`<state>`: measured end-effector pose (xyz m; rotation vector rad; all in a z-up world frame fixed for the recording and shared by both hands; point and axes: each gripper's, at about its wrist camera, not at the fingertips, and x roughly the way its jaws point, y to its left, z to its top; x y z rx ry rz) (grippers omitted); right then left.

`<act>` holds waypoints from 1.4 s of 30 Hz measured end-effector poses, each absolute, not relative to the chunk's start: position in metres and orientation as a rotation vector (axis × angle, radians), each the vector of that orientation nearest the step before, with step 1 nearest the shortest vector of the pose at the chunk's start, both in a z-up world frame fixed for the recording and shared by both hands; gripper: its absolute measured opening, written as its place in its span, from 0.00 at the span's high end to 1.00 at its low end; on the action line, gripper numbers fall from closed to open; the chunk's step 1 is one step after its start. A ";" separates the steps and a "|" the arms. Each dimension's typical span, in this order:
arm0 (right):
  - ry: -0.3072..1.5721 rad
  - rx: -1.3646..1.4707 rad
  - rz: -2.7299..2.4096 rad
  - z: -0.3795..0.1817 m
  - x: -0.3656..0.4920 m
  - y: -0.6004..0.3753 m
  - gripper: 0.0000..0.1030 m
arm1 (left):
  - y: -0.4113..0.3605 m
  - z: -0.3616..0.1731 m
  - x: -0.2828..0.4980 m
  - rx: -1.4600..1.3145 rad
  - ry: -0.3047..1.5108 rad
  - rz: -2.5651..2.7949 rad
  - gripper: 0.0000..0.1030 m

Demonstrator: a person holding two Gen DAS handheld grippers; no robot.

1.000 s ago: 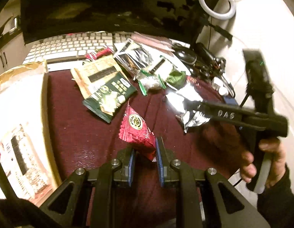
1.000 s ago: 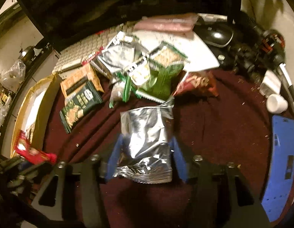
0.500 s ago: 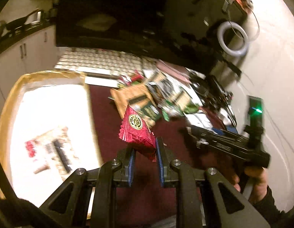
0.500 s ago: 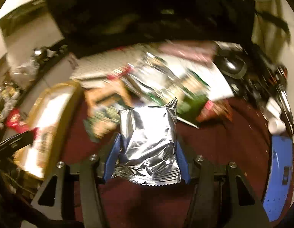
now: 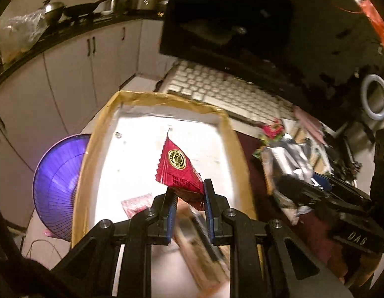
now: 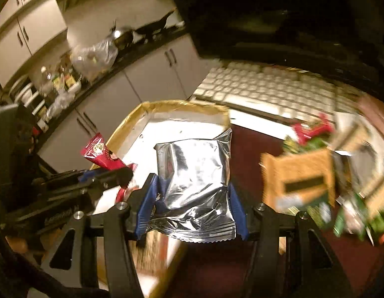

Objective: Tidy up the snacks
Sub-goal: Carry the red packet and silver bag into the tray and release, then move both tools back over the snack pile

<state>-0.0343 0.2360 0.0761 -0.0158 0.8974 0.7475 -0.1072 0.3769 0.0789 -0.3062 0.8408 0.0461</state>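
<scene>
My left gripper (image 5: pixel 188 198) is shut on a small red snack packet (image 5: pixel 178 168) with a gold round emblem, held in the air over the white floor of a gold-rimmed cardboard box (image 5: pixel 231 134). A pink packet (image 5: pixel 137 204) and a brown bar lie in that box below the fingers. My right gripper (image 6: pixel 192 198) is shut on a crinkled silver foil pouch (image 6: pixel 194 173), raised near the box's (image 6: pixel 182 105) right edge. In the right wrist view the left gripper (image 6: pixel 117 173) with its red packet (image 6: pixel 101 155) shows at the left. The right gripper (image 5: pixel 316 198) appears at the right of the left wrist view.
A pile of loose snack packets (image 6: pixel 316 173) lies on the dark red mat (image 6: pixel 246 149) at the right. A white keyboard (image 5: pixel 224 89) and a dark monitor (image 5: pixel 266 24) stand behind. A purple basket (image 5: pixel 57 186) sits left of the box, below table level. White cabinets line the left.
Both grippers have swung left with their packets, from above the red mat and snack pile to over or beside the gold-rimmed box. Each grip has stayed shut.
</scene>
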 end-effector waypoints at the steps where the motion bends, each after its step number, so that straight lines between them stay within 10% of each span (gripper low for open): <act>1: 0.912 -0.023 0.752 0.072 -0.029 0.245 0.45 | 0.383 0.076 -0.103 -0.317 0.855 0.047 0.82; 12: 0.945 -0.118 0.726 0.051 -0.016 0.288 0.38 | 0.412 0.054 -0.077 -0.331 0.988 0.122 0.80; 18: 0.951 0.004 0.762 0.062 -0.022 0.264 0.28 | 0.411 0.063 -0.084 -0.263 0.958 0.247 0.69; 22: 0.917 0.080 0.749 0.073 -0.037 0.236 0.25 | 0.397 0.082 -0.101 -0.167 0.871 0.315 0.44; 42: 0.854 0.228 0.567 0.083 -0.088 0.075 0.24 | 0.271 0.112 -0.144 0.041 0.760 0.199 0.43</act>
